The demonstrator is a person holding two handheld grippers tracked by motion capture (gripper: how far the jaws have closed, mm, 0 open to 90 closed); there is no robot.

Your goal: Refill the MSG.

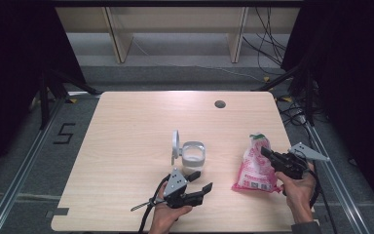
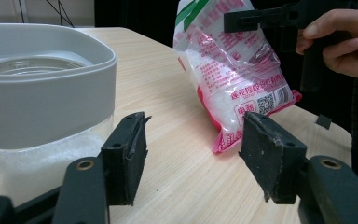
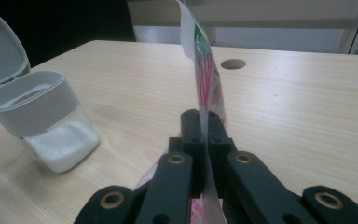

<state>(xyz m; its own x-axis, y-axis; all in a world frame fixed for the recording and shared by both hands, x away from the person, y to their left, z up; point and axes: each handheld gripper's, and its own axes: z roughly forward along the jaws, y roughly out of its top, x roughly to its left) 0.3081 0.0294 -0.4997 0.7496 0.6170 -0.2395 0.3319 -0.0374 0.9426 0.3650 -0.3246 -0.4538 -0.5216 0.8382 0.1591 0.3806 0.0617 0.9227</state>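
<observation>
A pink and white plastic bag of white grains (image 1: 257, 168) stands tilted on the right of the wooden table (image 1: 136, 126). My right gripper (image 1: 264, 151) is shut on the bag's upper edge, and its jaws (image 3: 203, 117) pinch the thin film (image 3: 206, 70) between them. A clear container with a grey collar (image 1: 193, 157) holds white grains, and its hinged lid (image 1: 175, 145) stands open. My left gripper (image 1: 200, 181) lies low beside the container, open with nothing between its pads (image 2: 126, 154). From there I see the container (image 2: 37, 93) at left and the bag (image 2: 235, 70) ahead.
A round cable hole (image 1: 219, 104) sits near the table's far edge. Beyond the table stand wooden shelf legs (image 1: 119, 39) and loose cables (image 1: 268, 44) on the floor. Metal rails (image 1: 24, 165) run along both sides.
</observation>
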